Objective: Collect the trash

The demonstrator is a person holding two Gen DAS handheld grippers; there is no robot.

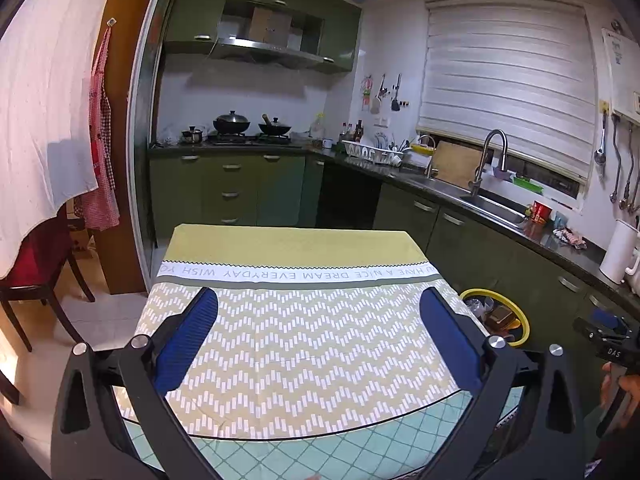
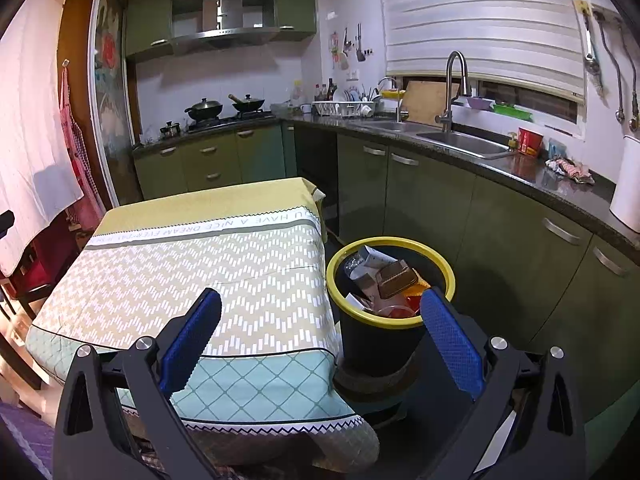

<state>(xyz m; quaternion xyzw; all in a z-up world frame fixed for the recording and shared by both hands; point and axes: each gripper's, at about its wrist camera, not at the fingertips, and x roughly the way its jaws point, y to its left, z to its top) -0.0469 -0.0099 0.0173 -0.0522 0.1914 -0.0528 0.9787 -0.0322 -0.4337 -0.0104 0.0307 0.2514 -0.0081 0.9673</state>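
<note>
Bin (image 2: 390, 312), round, black w/ yellow rim, crumpled trash inside, beside tablecloth's (image 2: 224, 264) right edge. Your left gripper (image 1: 319, 340) + right gripper (image 2: 320, 340) spread wide, holding nothing.

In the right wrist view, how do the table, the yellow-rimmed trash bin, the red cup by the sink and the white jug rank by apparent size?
Largest to smallest:
1. table
2. trash bin
3. white jug, partly cut off at the edge, so unsure
4. red cup
</note>
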